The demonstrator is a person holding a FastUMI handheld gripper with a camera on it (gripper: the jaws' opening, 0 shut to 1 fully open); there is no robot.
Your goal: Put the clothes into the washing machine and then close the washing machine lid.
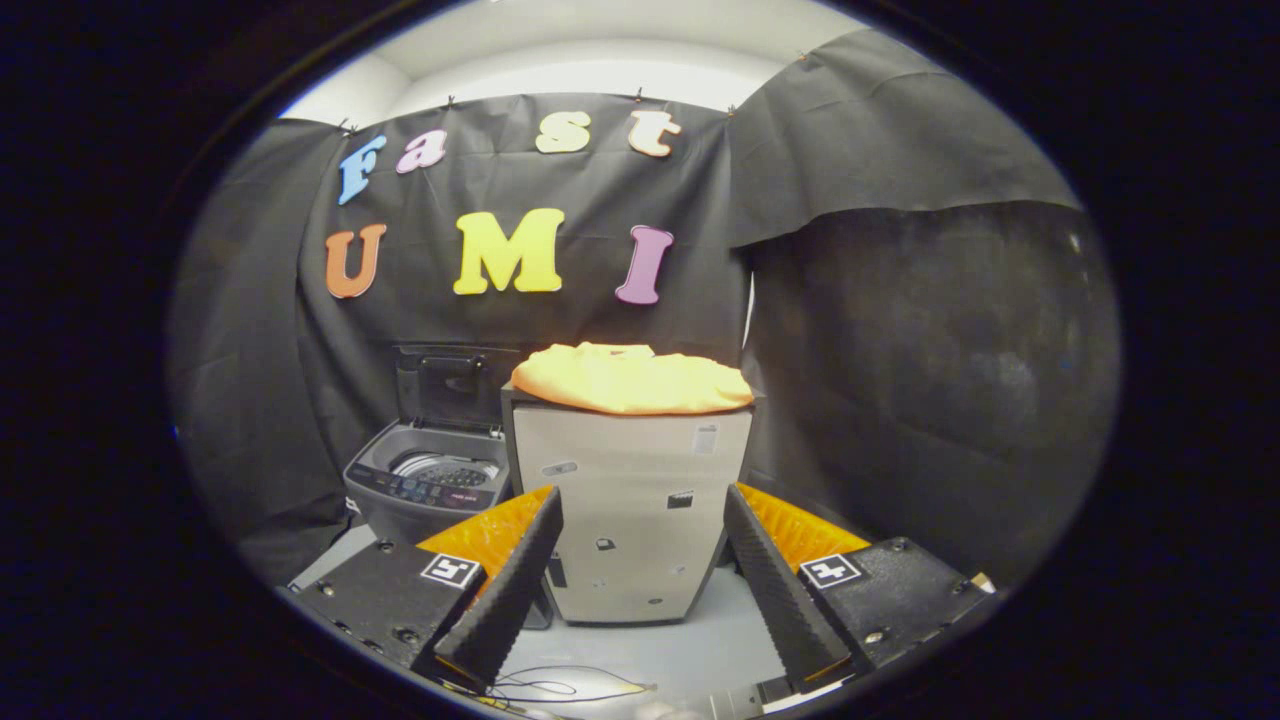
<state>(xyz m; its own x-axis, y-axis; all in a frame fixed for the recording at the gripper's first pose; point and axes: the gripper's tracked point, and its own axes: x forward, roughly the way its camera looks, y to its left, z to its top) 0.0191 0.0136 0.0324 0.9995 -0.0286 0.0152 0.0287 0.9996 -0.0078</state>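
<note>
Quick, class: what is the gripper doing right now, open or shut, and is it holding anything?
Gripper: open, holding nothing; the fingers are spread apart, with the pale cabinet beyond them and the yellow clothes on top of it.

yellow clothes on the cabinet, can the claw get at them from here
Probably yes. The claw is open and holds nothing, and the yellow clothes lie uncovered on top of the cabinet beyond the fingers. It sits lower than them, so it must rise.

Soft matt cloth garment (632, 378)
</note>
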